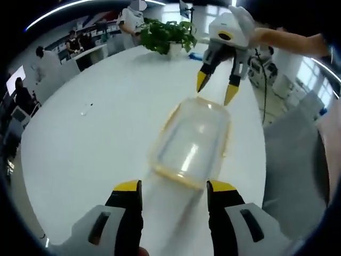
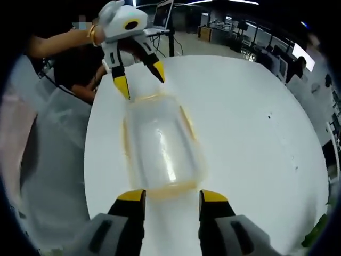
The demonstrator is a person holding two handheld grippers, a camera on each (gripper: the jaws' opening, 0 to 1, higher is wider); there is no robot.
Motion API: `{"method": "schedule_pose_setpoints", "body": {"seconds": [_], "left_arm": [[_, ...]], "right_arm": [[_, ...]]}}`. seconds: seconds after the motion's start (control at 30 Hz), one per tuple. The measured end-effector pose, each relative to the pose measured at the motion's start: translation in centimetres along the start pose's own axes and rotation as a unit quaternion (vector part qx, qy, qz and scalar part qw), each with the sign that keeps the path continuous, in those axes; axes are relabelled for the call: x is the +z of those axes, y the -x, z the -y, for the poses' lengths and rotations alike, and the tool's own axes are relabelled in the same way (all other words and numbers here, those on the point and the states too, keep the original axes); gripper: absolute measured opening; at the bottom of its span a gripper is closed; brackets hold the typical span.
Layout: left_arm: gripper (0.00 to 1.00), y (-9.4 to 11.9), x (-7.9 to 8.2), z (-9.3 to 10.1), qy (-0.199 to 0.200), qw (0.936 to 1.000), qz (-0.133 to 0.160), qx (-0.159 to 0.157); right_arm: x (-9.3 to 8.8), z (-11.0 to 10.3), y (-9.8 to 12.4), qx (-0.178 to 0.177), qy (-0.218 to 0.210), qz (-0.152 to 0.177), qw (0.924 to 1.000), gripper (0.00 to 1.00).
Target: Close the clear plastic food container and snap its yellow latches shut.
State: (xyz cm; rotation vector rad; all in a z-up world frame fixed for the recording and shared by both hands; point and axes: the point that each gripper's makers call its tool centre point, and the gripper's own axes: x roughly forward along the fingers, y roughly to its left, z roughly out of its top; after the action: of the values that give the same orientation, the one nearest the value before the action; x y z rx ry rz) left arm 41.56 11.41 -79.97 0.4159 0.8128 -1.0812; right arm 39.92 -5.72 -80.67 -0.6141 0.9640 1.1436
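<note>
A clear plastic food container (image 1: 193, 143) with a yellow rim and yellow latches lies on the white table (image 1: 90, 133), its lid resting on top. Whether the latches are snapped down is blurred. In the left gripper view my left gripper (image 1: 174, 188) stands open just short of the container's near end, touching nothing. My right gripper (image 1: 216, 88) hangs open over the far end. From the opposite side, the right gripper view has the container (image 2: 160, 146) ahead of my open right gripper (image 2: 172, 196). Beyond it, my left gripper (image 2: 140, 79) is open.
A potted green plant (image 1: 165, 34) stands at the table's far side, with people and desks behind it. The table edge (image 1: 261, 160) runs close to the container's right, next to grey fabric (image 1: 295, 154). Bare white tabletop (image 2: 250, 138) spreads to the other side.
</note>
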Motion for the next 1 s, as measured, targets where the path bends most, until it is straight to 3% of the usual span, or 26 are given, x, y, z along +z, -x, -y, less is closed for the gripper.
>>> {"method": "schedule_pose_setpoints", "body": {"seconds": [0.2, 0.37, 0.63, 1.0], "left_arm": [[0.46, -0.5, -0.1, 0.0, 0.044, 0.999, 0.01, 0.005], [0.45, -0.9, -0.2, -0.1, 0.088, 0.9958, 0.025, 0.012], [0.41, -1.6, -0.4, 0.6, 0.122, 0.992, 0.034, 0.002], [0.36, -2.4, 0.0, 0.9, 0.178, 0.9823, 0.056, -0.008]], "right_arm": [[0.6, 0.0, 0.0, -0.004, -0.061, 0.026, 0.9978, 0.37], [0.3, -0.2, -0.2, -0.011, -0.086, 0.024, 0.9959, 0.37], [0.0, -0.9, -1.2, -0.005, -0.127, 0.029, 0.9915, 0.36], [0.1, -0.7, -1.6, 0.001, -0.201, 0.043, 0.9787, 0.36]]}}
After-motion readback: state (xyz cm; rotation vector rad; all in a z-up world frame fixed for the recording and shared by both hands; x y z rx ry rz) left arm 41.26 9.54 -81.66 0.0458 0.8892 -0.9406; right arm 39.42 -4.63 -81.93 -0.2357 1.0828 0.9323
